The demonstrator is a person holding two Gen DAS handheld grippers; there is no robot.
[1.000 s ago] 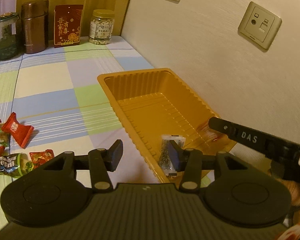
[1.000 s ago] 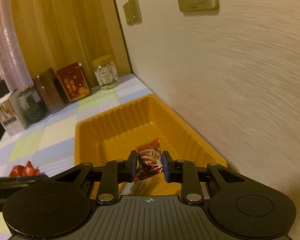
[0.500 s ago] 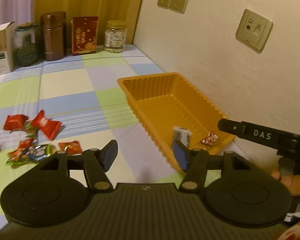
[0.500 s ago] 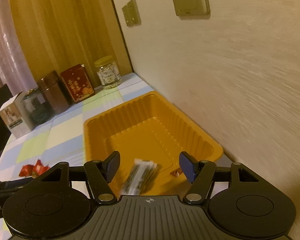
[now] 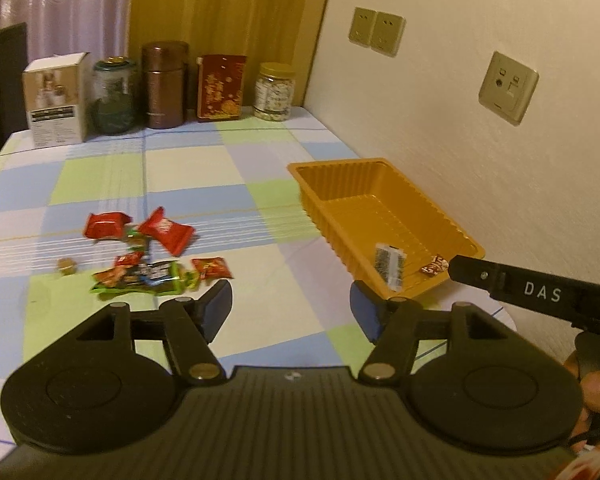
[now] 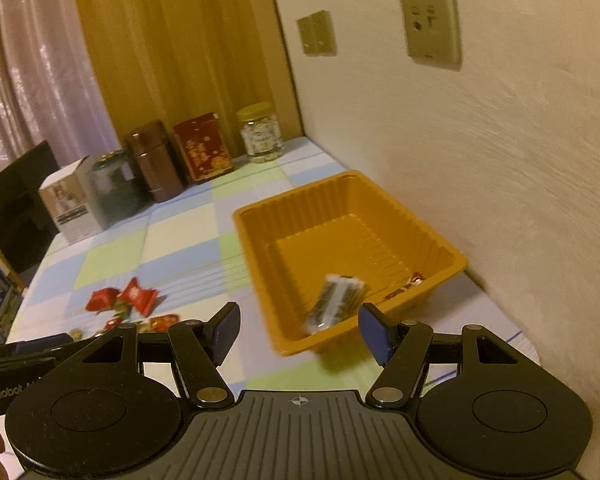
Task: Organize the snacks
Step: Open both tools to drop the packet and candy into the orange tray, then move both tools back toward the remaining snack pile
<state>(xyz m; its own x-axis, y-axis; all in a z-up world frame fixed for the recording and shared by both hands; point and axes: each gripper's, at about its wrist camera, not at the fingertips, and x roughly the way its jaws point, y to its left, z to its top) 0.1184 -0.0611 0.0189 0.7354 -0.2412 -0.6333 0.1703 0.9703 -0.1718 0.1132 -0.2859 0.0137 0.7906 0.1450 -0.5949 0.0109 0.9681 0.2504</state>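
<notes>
Left wrist view. Loose snacks (image 5: 148, 256) heaped toward the left edge of the table (image 5: 260, 208), ahead and left of the left gripper (image 5: 291, 309) — nearer this hand than the other. Two red wrappers (image 5: 140, 226) at the far side of the heap; a long green-and-dark packet (image 5: 148, 280) at the near side, long axis roughly across the view, almost touching the left finger tip in the picture, though height above it cannot be told. A small red packet (image 5: 212, 267) just beside its right end. Orange tray (image 5: 340, 168) off to the right along the wall-side edge, long axis running away toward the far corner; inside, near the close end, a pale striped packet (image 5: 389, 261) and a small red sweet (image 5: 434, 266), a little apart. Left jaws spread about halfway, just been opening further, nothing between them, pads clear of everything. Probably a swing left and down for the next piece.

Right wrist view. Same tray (image 6: 300, 208) straight ahead and slightly right of the right gripper (image 6: 299, 330), close to the wall; striped packet (image 6: 334, 300) lying tilted at the near end of the tray floor, blurred, the red sweet (image 6: 414, 280) by the near right corner. Heap of snacks (image 6: 120, 304) well off to the left, past the left finger. Right jaws apart about halfway — empty, touching nothing.
</notes>
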